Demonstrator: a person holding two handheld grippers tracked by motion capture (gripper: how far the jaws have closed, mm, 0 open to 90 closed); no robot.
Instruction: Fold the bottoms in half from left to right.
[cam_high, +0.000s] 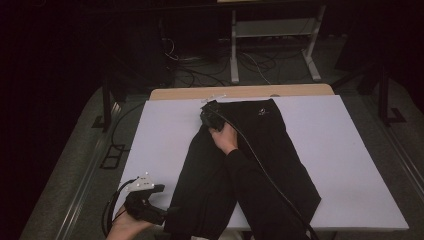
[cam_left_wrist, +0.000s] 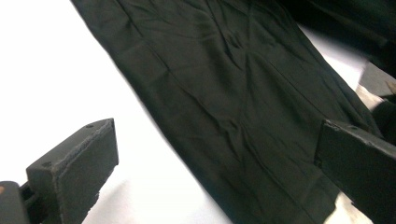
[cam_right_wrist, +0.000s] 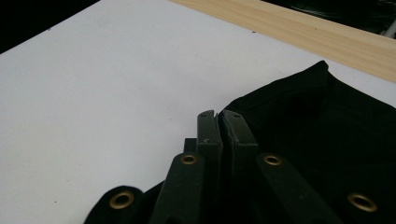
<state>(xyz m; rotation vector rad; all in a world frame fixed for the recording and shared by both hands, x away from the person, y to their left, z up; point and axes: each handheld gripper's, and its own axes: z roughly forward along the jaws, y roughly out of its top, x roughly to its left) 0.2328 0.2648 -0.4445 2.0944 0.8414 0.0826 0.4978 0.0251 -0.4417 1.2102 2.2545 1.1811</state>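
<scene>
A pair of black trousers (cam_high: 270, 150) lies lengthwise on the white table cover (cam_high: 160, 135), waistband at the far end with a small white logo (cam_high: 262, 111). My right gripper (cam_high: 210, 114) rests at the waistband's left corner; in the right gripper view its jaws (cam_right_wrist: 218, 115) are pressed together at the fabric edge (cam_right_wrist: 299, 107). A black sleeve crosses the garment. My left gripper (cam_high: 162, 210) hovers at the near left, beside a trouser leg. Its jaws (cam_left_wrist: 215, 135) stand wide apart over the leg fabric (cam_left_wrist: 219, 93), gripping nothing.
A strip of bare wooden tabletop (cam_high: 240, 91) runs along the far edge, seen also as wood (cam_right_wrist: 303, 32) in the right gripper view. Beyond it stand a white metal frame (cam_high: 272, 30) and floor cables (cam_high: 200, 75). A cable (cam_high: 270, 180) trails over the trousers.
</scene>
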